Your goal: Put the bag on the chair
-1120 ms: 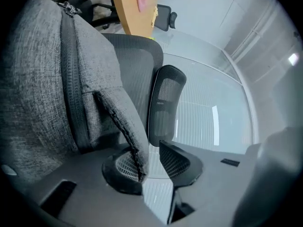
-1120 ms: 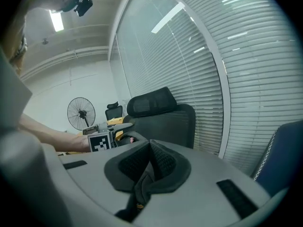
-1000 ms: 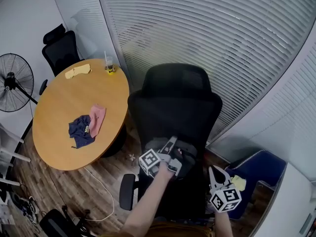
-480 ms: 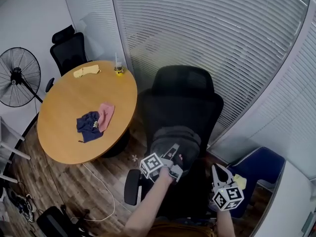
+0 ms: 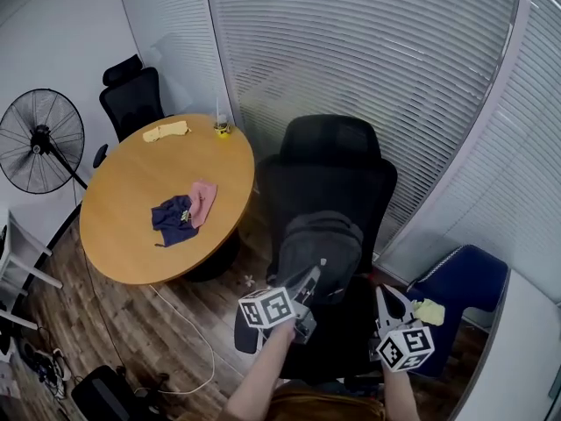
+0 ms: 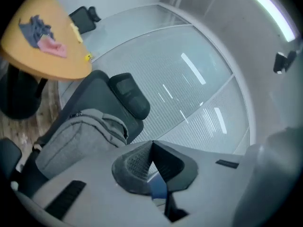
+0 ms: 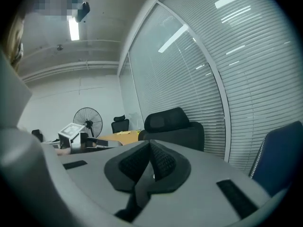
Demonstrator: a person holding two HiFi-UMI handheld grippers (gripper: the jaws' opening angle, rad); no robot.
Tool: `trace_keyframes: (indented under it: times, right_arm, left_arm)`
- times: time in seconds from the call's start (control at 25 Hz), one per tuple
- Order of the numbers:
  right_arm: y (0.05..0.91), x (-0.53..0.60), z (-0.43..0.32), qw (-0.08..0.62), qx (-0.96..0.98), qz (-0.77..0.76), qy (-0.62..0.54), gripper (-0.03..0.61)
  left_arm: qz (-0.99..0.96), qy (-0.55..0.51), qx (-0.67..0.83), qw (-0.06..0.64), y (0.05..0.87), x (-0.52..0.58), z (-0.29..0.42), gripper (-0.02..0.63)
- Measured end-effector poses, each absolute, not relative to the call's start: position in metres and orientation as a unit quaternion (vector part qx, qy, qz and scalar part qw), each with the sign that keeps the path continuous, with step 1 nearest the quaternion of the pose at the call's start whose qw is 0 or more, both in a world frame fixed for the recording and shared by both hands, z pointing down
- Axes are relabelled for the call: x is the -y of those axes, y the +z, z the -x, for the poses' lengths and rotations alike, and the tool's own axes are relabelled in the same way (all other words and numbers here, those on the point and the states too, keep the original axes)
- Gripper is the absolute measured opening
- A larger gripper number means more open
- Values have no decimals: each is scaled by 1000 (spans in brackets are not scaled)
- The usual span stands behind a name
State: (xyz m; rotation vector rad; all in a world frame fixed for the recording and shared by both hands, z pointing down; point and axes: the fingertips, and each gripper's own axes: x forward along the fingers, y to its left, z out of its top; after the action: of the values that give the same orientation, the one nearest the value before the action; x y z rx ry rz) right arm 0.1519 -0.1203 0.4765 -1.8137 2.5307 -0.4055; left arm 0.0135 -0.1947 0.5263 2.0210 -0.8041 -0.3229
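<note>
A wall of slatted blinds (image 5: 377,68) closes off the room behind everything, and the round wooden table (image 5: 131,235) stands to my left. Right in front of me is the black office chair (image 5: 329,178), its high back toward the blinds. The grey bag (image 5: 320,246) is on its seat, upright and leaning against the backrest, with nothing of mine holding it. I judge the placing itself done, so the step in hand is the letting-go and getting clear.

My left gripper (image 5: 310,276) points up at the lower edge of the bag. From the head view it overlaps the fabric and I cannot tell whether it brushes it, but its own view shows the bag off to the side and the jaws pressed together on nothing. My right gripper (image 5: 383,293) hangs low beside the seat, apart from the bag, its jaws likewise closed and empty.

What the next move calls for, I think, is little. I should draw the left gripper straight back without snagging a strap or nudging the bag off balance, and check that it sits square and does not slump forward off the seat edge.
</note>
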Motion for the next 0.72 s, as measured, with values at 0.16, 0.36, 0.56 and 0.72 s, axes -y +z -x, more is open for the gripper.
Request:
trace_keyframes:
  times: [0.16,0.36,0.56,0.72]
  right_arm:
    - [472,104,-137,-40,-816,571,-82,11]
    - [468,84,-128,-70,-815,572,-53,12]
    - [455,69,-143,-41,-804,592,-47,11]
    - [453,66,-141,-35,-801,596,-47,12]
  left_arm:
    - [-876,-66,347,330,501,161,-6,23]
    - [-891,13,389,234,500,141,6,23]
    - [-899,33,401,175,485,127,10,23]
    - [-903,15,398,160,469,120,13,23]
